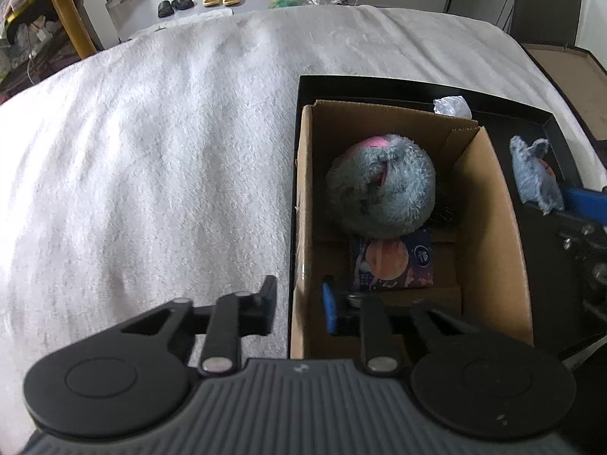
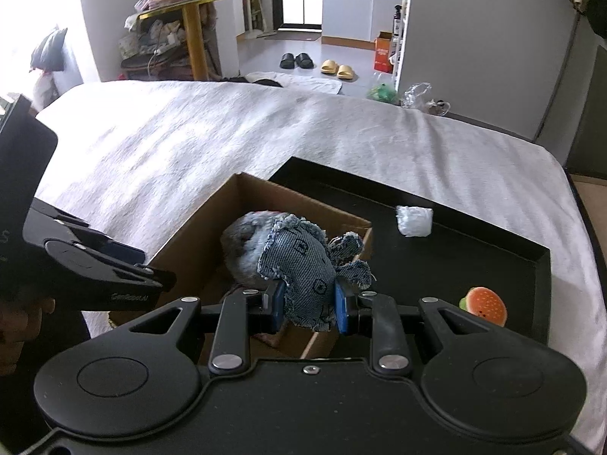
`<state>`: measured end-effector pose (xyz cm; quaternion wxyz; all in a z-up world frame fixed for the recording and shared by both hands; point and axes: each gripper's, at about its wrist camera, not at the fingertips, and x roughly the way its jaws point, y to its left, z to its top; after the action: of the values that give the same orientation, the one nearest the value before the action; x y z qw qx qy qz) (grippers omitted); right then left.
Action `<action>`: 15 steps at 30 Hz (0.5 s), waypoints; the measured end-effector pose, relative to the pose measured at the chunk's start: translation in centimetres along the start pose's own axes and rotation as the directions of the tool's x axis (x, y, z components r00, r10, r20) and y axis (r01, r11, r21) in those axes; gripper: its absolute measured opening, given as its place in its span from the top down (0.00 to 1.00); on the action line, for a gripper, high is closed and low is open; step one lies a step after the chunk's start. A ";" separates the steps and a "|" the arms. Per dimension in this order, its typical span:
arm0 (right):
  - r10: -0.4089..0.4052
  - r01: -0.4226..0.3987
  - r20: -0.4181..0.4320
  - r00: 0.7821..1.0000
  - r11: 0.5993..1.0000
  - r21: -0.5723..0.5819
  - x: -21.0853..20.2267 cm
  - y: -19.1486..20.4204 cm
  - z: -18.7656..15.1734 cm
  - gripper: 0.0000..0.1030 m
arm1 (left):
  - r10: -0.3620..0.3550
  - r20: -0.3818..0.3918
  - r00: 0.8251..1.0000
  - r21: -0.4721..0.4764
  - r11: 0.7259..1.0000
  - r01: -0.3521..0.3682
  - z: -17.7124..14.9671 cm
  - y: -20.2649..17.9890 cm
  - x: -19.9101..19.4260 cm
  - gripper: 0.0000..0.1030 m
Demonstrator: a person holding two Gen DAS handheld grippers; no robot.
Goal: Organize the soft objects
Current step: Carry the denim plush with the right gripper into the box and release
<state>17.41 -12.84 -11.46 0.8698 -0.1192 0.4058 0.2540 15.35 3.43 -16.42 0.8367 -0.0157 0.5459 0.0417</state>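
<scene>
A cardboard box (image 1: 493,204) stands in a black tray (image 1: 379,83) on a white-covered bed. Inside it lie a grey fluffy plush (image 1: 379,185) and a tissue pack with a planet print (image 1: 390,261). My left gripper (image 1: 299,307) is open, its jaws astride the box's left wall. My right gripper (image 2: 309,309) is shut on a blue denim toy (image 2: 299,265), held above the box's (image 2: 197,227) right edge; the toy also shows in the left wrist view (image 1: 535,174). The grey plush (image 2: 242,242) sits behind it.
On the tray (image 2: 436,265) lie a crumpled white wad (image 2: 414,220) and a burger-shaped toy (image 2: 485,306). The white bed cover (image 1: 151,151) spreads left and beyond. Slippers (image 2: 337,69), a yellow table (image 2: 193,30) and cabinets stand on the floor past the bed.
</scene>
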 end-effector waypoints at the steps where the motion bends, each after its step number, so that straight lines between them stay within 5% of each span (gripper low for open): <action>1: 0.001 -0.001 -0.005 1.000 1.000 -0.006 0.1 0.3 0.0 0.75 | -0.006 -0.001 1.000 -0.003 1.000 0.006 0.0 0.1 0.1 0.86; 10: -0.001 0.000 -0.034 0.999 0.999 -0.037 0.9 1.8 0.4 0.73 | -0.040 0.007 0.999 -0.008 0.999 0.040 -0.3 0.5 0.0 0.94; 15: -0.034 0.030 -0.075 0.997 0.998 -0.053 1.4 2.2 0.1 0.56 | -0.043 0.015 0.999 0.002 0.999 0.042 -0.4 0.5 -0.1 0.94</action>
<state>17.05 -10.48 -12.46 0.8543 -0.1577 0.4301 0.2458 14.95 3.91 -16.50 0.8414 -0.0264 0.5392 0.0236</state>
